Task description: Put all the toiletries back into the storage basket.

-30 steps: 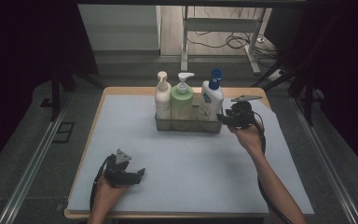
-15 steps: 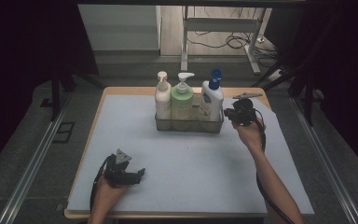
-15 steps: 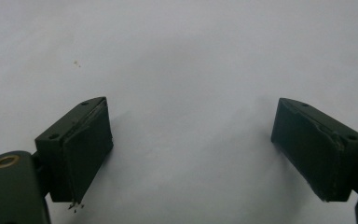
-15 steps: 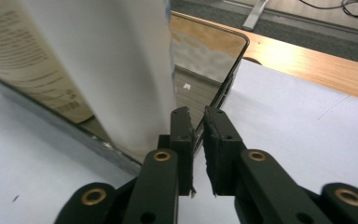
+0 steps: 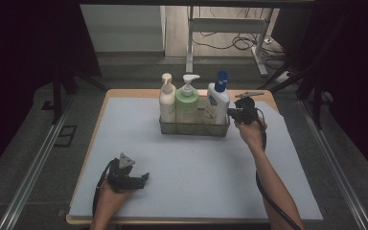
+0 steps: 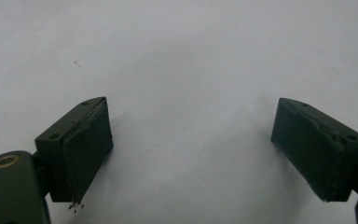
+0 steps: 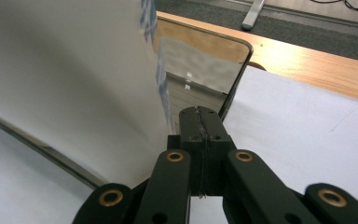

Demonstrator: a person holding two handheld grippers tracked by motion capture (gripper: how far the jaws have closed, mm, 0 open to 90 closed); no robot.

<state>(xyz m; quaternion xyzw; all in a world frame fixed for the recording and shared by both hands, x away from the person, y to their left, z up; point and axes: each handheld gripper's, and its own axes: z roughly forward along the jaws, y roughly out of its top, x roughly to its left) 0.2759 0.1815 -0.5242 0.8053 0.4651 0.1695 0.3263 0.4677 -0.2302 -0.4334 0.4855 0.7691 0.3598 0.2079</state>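
Beside white bottle (image 5: 218, 103), hand-held gripper (image 5: 234, 114) closer.

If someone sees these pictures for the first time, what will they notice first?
Three pump bottles stand in a metal basket at the far middle of the table: cream, green and white with blue cap. The right tool, jaws shut, is beside the basket; the left tool rests open near the front.

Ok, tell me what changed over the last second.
The right gripper drifted slightly right and toward the person, staying beside the white bottle with the blue cap, jaws shut. The left gripper stayed resting on the mat, jaws open. The three bottles and the tray did not move.
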